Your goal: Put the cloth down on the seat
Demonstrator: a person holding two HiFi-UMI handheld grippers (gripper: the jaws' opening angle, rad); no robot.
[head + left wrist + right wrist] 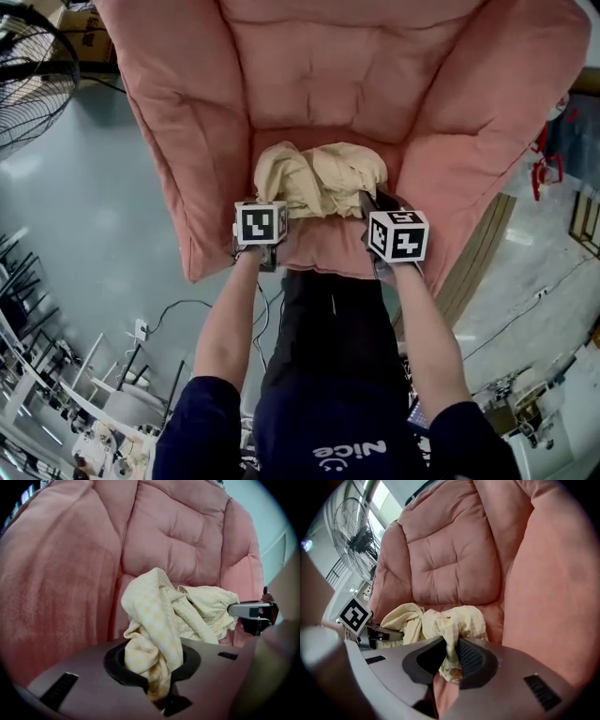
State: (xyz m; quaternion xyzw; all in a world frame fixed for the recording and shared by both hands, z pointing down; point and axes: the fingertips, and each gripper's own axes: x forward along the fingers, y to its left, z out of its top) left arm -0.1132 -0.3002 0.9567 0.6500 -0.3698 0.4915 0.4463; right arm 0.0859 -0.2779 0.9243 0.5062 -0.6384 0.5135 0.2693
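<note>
A pale yellow checked cloth (321, 178) lies bunched on the seat of a pink padded armchair (328, 75). My left gripper (261, 223) is at the cloth's left end and is shut on a fold of the cloth (152, 634), which runs down between its pads. At the cloth's right end my right gripper (394, 232) is shut on another fold of the cloth (450, 634). The right gripper (253, 613) also shows at the right in the left gripper view, and the left gripper (361, 623) at the left in the right gripper view. The cloth's middle rests on the seat cushion (323, 246).
The chair's thick arms (173, 122) rise on both sides of the seat. A standing fan (28, 75) is at the far left on the grey floor. Cables and metal frames (103, 394) lie at the lower left. A wooden board (478, 262) leans beside the chair's right arm.
</note>
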